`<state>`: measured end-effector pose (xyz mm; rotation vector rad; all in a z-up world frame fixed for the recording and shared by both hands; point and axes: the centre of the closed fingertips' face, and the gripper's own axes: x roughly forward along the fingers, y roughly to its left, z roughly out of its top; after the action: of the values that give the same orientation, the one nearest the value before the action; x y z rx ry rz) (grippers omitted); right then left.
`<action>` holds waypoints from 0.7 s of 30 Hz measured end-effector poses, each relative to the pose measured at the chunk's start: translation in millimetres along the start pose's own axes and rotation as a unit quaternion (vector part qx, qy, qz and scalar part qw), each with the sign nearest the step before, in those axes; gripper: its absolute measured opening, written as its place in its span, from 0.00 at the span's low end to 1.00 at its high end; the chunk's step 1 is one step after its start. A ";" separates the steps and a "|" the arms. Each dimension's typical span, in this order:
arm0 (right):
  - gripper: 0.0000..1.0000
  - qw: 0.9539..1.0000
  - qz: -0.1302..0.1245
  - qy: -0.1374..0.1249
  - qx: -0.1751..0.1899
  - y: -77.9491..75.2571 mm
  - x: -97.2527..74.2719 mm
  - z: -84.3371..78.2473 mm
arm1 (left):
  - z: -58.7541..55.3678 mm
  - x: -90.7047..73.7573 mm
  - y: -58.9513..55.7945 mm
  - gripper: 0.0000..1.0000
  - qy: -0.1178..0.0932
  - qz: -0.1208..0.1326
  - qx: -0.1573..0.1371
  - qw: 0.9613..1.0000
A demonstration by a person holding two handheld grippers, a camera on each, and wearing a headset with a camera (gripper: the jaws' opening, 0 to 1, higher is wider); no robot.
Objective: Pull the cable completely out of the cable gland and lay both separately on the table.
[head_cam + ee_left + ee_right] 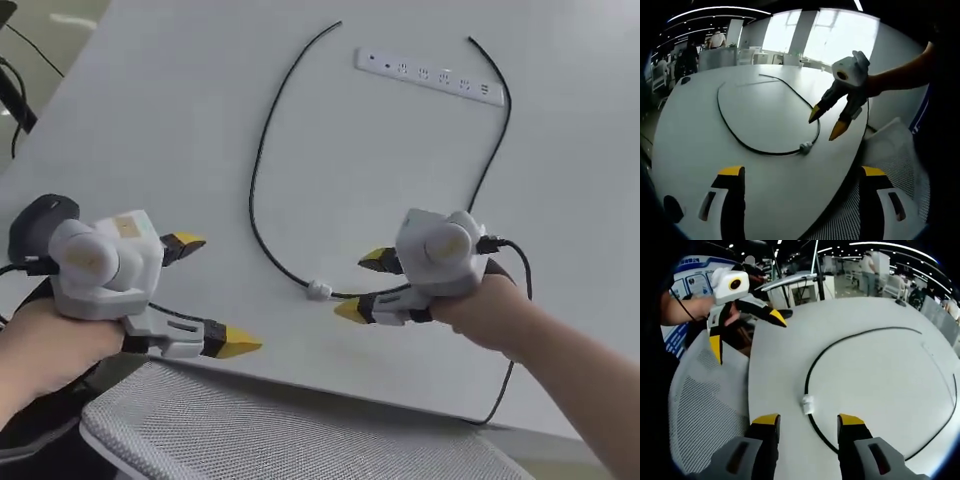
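1. The left gripper (212, 292) is open and holds nothing. It hovers over the near edge of the bench (150, 130), apart from the gland.
2. The right gripper (362, 284) is also open and empty. Its tips are just beside the white cable gland (318, 290), which lies straight ahead of its jaws, so I judge this gripper is nearer for the first grasp.
3. The gland lies on the bench with the black cable (252, 190) threaded through it. The cable runs left to right there, then loops away toward the power strip (430, 75).
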<state>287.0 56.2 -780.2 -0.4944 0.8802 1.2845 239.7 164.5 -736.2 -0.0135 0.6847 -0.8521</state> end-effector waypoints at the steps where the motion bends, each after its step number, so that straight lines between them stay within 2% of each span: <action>1: 0.42 1.000 0.002 0.004 -0.003 0.3 2.6 -0.5 | -0.2 0.5 0.0 0.95 0.000 0.001 0.000 1.000; 4: 0.40 1.000 0.009 0.013 -0.007 0.1 8.6 -2.9 | -2.7 0.3 0.8 0.94 0.007 0.001 0.002 1.000; 14: 0.31 0.999 0.029 0.031 -0.013 -0.7 26.9 -5.3 | -4.0 -4.7 4.7 0.93 0.006 0.003 -0.003 1.000; 21: 0.26 0.998 0.039 0.043 -0.020 0.5 34.4 -9.4 | -11.3 -3.9 -3.8 0.92 0.016 -0.006 -0.003 1.000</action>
<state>285.0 70.3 -812.9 -0.5559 0.9552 1.3622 229.0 167.5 -741.9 -0.0098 0.7170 -0.8633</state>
